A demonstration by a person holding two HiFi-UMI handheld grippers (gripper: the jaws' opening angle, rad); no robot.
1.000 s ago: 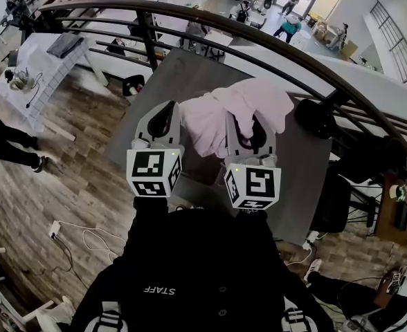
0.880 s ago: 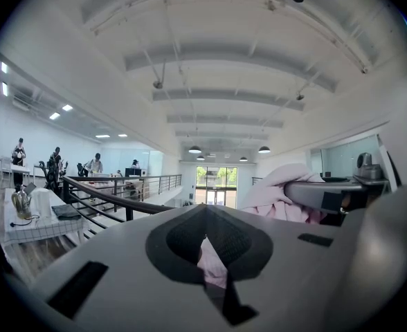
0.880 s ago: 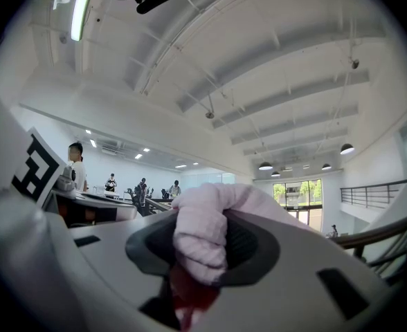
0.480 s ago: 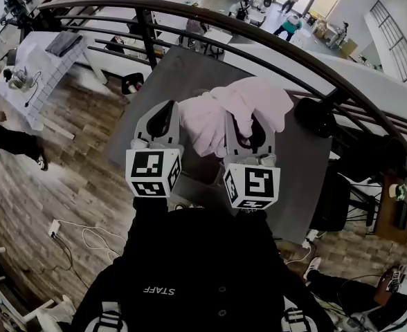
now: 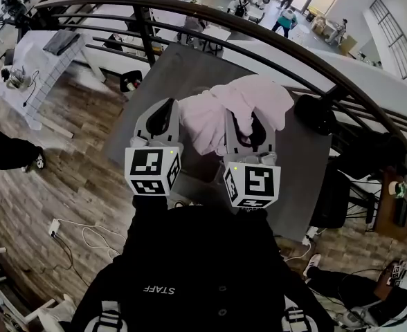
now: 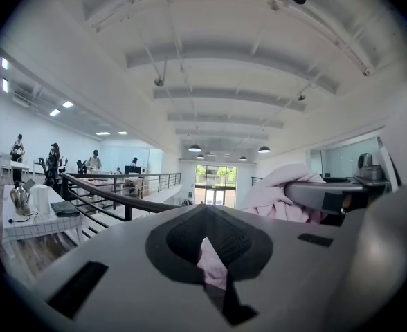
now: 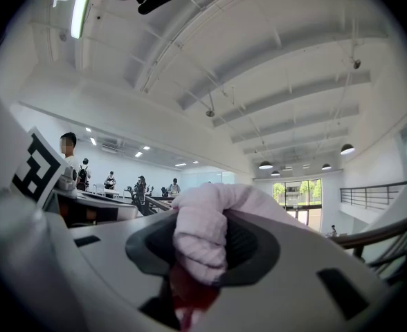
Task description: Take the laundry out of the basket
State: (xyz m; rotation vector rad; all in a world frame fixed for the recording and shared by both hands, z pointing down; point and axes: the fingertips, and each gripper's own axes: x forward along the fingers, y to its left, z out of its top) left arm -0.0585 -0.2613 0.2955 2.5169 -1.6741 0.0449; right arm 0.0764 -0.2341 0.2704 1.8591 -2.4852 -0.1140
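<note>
A pale pink garment (image 5: 248, 99) hangs bunched in the air between my two grippers, above a dark grey table (image 5: 155, 81). My left gripper (image 5: 163, 116) is shut on a thin fold of it, which shows as a pink sliver in the left gripper view (image 6: 214, 265). My right gripper (image 5: 248, 126) is shut on a thick roll of the same garment (image 7: 202, 230), which bulges over its pads. Both grippers are raised side by side in front of my chest. No basket shows in any view.
A curved black railing (image 5: 259, 37) runs just beyond the table. A black round object (image 5: 314, 113) sits at the table's right edge. A white table (image 5: 41, 68) stands at the left, a person's legs (image 5: 10, 151) are near it, and cables (image 5: 72, 237) lie on the wooden floor.
Both grippers and the pink garment stay where they were. The person on the floor at the left has walked further toward the left edge.
</note>
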